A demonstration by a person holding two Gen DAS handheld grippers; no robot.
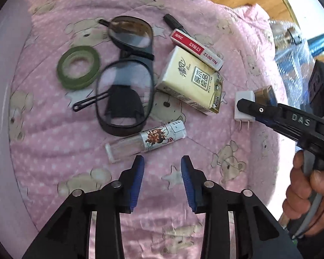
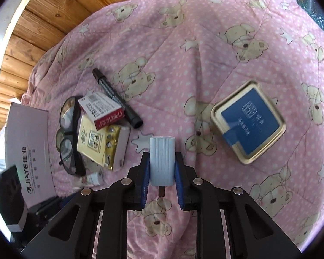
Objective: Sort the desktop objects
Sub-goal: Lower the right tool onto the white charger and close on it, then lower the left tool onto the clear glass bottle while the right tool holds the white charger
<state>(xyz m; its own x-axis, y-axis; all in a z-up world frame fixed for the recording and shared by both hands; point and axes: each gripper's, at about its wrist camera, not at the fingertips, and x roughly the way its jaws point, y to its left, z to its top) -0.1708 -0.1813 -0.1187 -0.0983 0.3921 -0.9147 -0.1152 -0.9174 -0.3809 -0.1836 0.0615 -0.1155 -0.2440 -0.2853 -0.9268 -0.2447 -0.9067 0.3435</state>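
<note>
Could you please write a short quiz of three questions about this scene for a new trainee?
1. True or false: the right gripper is shut on the charger.
2. What lies on the tissue pack? A) tape roll B) staple box C) tin
3. Which item lies nearest the open left gripper?

Key: 1 true. 2 B, the staple box. 3 the lighter.

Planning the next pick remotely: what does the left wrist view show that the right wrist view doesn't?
Left wrist only: green tape roll, lighter, open left gripper. Right wrist only: blue-lidded tin, cardboard box. Both: glasses, tissue pack, red-and-white box, marker, and the right gripper shut on the white charger.
</note>
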